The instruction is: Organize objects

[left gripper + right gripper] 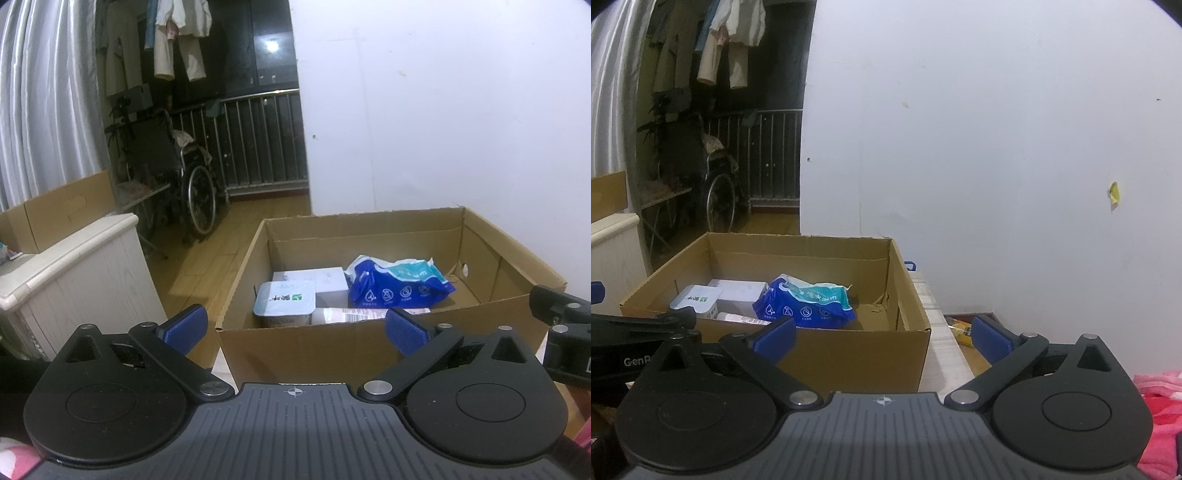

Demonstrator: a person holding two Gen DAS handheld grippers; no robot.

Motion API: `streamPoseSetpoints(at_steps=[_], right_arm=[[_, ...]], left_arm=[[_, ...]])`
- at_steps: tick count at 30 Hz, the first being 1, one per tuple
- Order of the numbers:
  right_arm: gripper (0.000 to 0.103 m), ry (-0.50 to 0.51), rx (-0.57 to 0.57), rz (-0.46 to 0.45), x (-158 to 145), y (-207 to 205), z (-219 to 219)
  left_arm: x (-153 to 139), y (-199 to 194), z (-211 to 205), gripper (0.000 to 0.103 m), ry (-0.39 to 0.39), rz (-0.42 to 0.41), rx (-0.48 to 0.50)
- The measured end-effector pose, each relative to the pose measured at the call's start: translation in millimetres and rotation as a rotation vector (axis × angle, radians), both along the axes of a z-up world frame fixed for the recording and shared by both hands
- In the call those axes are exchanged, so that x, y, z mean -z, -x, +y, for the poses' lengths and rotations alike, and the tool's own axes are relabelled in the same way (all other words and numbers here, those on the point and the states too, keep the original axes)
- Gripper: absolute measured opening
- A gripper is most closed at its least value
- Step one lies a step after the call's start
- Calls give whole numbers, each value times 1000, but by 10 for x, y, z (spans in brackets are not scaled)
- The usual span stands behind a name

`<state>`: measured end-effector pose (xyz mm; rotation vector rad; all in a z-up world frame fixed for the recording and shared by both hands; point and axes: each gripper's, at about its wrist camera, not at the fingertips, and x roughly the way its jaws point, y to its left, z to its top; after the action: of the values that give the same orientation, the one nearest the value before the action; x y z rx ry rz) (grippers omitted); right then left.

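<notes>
Cardboard box [332, 347] stands open-topped against the white wall [443, 110], holding a blue wipes packet [399, 288], a white lidded tub [284, 302], a white carton [314, 280] behind the tub, and a labelled tube [354, 314] along the near wall. Left gripper [293, 328] hovers before the near wall, its blue-padded fingers [184, 326] spread wide apart, holding nothing. Right gripper [882, 334] sits just beside it, fingers [991, 338] equally wide, empty, touching nothing. Pink cloth [1160, 402] lies at the right.
</notes>
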<state>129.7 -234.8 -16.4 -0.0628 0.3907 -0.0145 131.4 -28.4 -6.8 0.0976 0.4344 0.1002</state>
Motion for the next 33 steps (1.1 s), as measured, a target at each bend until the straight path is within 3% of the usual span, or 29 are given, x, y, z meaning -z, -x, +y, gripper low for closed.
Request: streamPoseSetpoints(at_steps=[33], right_arm=[[103, -3, 0, -1, 1, -8, -16]], left_arm=[[5, -6, -8, 103, -1, 0, 0]])
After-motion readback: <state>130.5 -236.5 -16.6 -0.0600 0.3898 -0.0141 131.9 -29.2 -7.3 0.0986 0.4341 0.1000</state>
